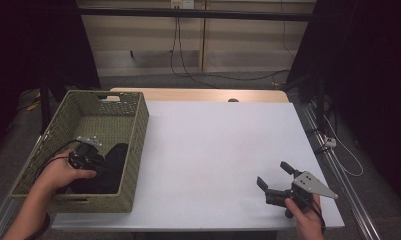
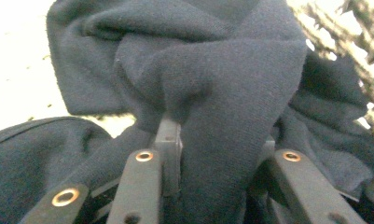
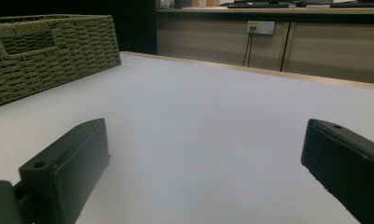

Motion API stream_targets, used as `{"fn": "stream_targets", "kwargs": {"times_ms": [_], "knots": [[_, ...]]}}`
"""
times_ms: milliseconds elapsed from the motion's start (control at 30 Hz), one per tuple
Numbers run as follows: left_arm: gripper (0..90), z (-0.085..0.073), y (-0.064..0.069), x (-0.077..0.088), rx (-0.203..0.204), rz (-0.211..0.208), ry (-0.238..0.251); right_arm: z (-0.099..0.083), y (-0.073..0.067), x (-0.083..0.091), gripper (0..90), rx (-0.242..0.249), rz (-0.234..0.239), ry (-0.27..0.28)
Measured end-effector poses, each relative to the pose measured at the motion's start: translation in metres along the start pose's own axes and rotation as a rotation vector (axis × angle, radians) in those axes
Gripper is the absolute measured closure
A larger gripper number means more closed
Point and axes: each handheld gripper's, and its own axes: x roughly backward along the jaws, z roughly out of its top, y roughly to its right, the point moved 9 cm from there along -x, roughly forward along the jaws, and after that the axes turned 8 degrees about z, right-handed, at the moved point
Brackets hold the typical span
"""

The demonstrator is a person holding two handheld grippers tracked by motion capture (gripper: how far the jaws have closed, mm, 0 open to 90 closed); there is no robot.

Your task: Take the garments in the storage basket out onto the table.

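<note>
A dark navy cloth (image 1: 116,156) lies bunched in the near right corner of a green woven basket (image 1: 139,125). My left gripper (image 1: 102,164) reaches into the basket and is shut on a fold of that cloth. In the left gripper view the cloth (image 2: 212,70) rises as a thick pinched ridge between the jaws of the left gripper (image 2: 217,140). My right gripper (image 1: 272,173) rests low over the white table near its front right, jaws wide apart with nothing between them. In the right gripper view, the right gripper (image 3: 203,154) points across the table towards the basket (image 3: 54,51).
The white table (image 1: 223,145) stretches between the basket and the right gripper. The basket stands at the table's left edge. Cables hang from a wall socket (image 3: 261,27) behind the table, and dark curtains close in both sides.
</note>
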Motion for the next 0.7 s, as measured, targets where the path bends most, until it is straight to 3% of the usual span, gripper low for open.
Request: {"fn": "stream_targets", "kwargs": {"times_ms": [167,300,333,367,433,500,533,600,633,700], "knots": [[66.4,0.008,-0.015,0.017,0.042,0.042,0.033,0.0,0.001,0.0,0.1,-0.002,0.0,0.002],[66.2,0.017,-0.034,0.027,0.088,0.138,0.083,0.0,0.0,0.0,0.1,-0.001,0.003,0.0],[66.2,0.02,-0.045,0.031,0.042,0.177,0.099,0.0,0.0,0.0,0.1,0.001,0.003,0.001],[66.2,0.02,-0.043,0.031,0.108,0.165,0.108,0.001,0.0,0.0,0.1,-0.005,0.002,0.005],[66.2,0.025,-0.059,0.038,0.065,0.254,0.138,0.0,0.0,0.0,0.1,0.0,0.0,0.0],[66.2,0.029,-0.067,0.043,0.089,0.292,0.171,0.0,0.001,0.0,0.1,-0.002,-0.002,0.002],[66.0,0.031,-0.067,0.044,0.115,0.295,0.188,0.0,0.001,0.0,0.1,-0.004,0.0,0.001],[65.8,0.031,-0.067,0.042,0.115,0.294,0.187,0.0,0.001,0.0,0.1,-0.008,-0.002,0.004],[65.4,0.029,-0.065,0.039,0.134,0.293,0.178,0.0,0.001,0.0,0.1,-0.008,-0.001,0.004],[63.8,0.026,-0.061,0.032,0.119,0.263,0.174,0.0,0.0,0.0,0.1,-0.013,0.003,0.005]]}}
